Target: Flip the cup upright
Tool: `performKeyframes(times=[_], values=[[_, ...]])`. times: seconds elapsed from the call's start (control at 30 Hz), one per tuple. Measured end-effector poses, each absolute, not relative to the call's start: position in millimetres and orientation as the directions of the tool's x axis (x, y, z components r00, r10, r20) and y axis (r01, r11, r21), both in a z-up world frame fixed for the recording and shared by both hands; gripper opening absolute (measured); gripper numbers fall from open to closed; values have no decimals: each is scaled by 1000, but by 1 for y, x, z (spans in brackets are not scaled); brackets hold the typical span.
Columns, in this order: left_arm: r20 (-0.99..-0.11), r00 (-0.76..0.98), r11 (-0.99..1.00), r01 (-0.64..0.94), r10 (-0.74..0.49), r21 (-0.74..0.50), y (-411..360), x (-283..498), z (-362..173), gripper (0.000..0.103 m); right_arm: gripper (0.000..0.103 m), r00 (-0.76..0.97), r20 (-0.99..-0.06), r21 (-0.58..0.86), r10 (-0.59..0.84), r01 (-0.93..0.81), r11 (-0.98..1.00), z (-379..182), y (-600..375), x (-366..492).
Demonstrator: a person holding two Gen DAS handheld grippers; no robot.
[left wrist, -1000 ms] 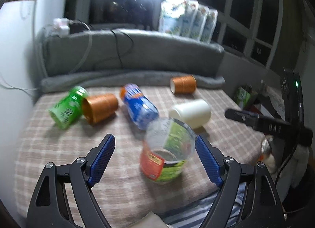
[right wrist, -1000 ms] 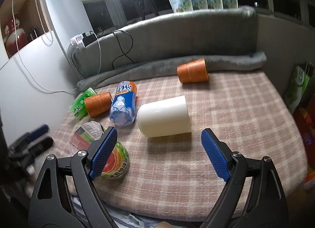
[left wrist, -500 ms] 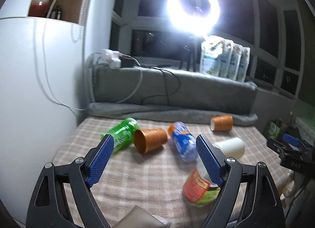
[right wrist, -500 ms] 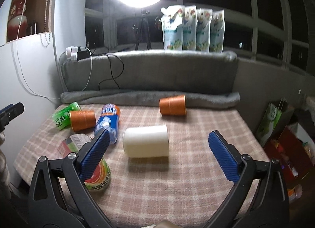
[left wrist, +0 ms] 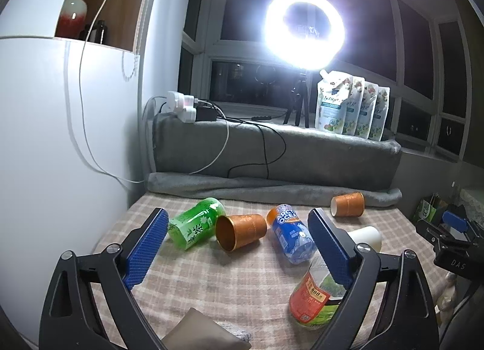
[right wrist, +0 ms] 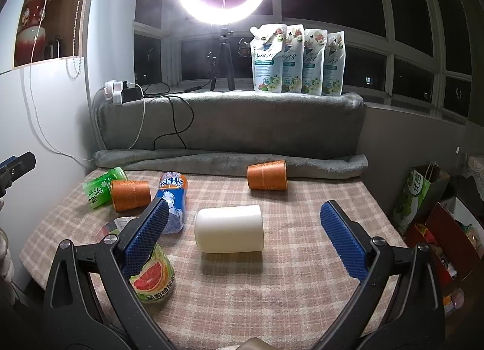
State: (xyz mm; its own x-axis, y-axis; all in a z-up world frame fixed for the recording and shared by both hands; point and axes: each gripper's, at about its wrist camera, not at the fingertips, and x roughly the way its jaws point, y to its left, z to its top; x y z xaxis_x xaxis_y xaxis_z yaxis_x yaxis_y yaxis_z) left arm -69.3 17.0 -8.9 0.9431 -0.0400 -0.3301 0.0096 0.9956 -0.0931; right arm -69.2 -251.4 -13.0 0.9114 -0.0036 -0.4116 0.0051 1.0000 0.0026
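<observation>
Three cups lie on their sides on the checked cloth. A white cup point(right wrist: 229, 228) lies in the middle, straight ahead of my open, empty right gripper point(right wrist: 245, 230); it also shows in the left wrist view point(left wrist: 364, 236). An orange cup point(left wrist: 241, 230) lies at the left with its mouth towards me, ahead of my open, empty left gripper point(left wrist: 239, 248); it also shows in the right wrist view point(right wrist: 130, 195). A second orange cup point(right wrist: 266, 174) lies by the grey blanket at the back.
A green bottle point(left wrist: 196, 222), a blue Arctic Ocean bottle point(left wrist: 291, 236) and a grapefruit-label jar point(right wrist: 152, 274) stand or lie among the cups. A grey blanket roll point(right wrist: 230, 162) bounds the back. A white cabinet point(left wrist: 60, 138) bounds the left, bags point(right wrist: 419, 196) the right.
Both grippers have pulled back and tilted up, so the table looks farther and the ring light has come into view. The cups have not moved. Both jaws stay open.
</observation>
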Motion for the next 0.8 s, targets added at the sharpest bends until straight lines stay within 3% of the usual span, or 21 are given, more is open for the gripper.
performKeyframes(times=[0.8], values=[[-335,941,996,25,-54,-90,14,-68,-9,95,102,913,-407,-2,-10,10,1000,-10,-254,-70]])
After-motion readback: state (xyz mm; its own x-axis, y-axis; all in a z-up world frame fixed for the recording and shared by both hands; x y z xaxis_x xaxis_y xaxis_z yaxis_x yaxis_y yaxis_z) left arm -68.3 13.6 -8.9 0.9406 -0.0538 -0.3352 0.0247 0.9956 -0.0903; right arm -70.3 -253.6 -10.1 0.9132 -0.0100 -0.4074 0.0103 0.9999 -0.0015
